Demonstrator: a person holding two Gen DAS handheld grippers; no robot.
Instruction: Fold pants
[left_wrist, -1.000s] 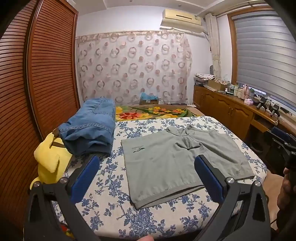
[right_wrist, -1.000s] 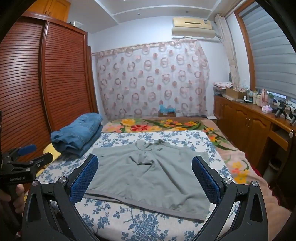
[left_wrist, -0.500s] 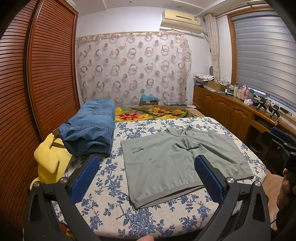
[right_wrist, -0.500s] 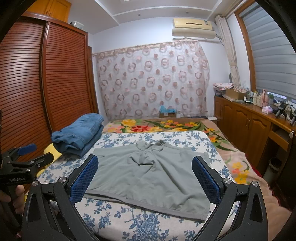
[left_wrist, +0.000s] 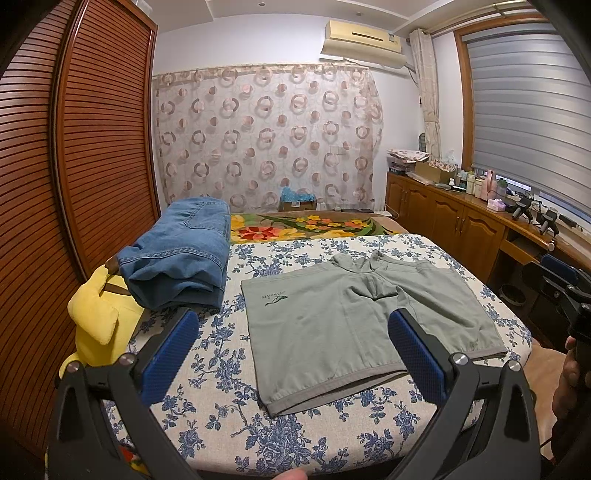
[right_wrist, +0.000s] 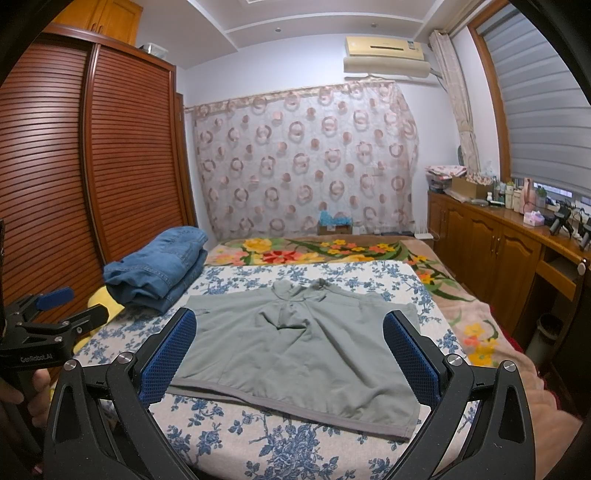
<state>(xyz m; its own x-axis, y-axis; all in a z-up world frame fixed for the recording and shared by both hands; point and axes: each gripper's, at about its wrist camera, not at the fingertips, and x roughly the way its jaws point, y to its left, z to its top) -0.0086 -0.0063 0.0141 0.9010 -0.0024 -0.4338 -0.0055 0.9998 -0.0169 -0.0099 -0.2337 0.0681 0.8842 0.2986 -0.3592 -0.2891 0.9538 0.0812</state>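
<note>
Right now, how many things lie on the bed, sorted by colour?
Grey-green: 1, the shorts spread flat.
Blue: 1, the folded jeans.
Yellow: 1, a soft toy at the bed's edge, under the jeans.
Total: 3.

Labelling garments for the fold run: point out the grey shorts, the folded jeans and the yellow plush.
grey shorts (left_wrist: 354, 325), left wrist view, middle of the flat front panel.
folded jeans (left_wrist: 181, 254), left wrist view, top layer of the stack.
yellow plush (left_wrist: 98, 314), left wrist view, its upper body.
</note>
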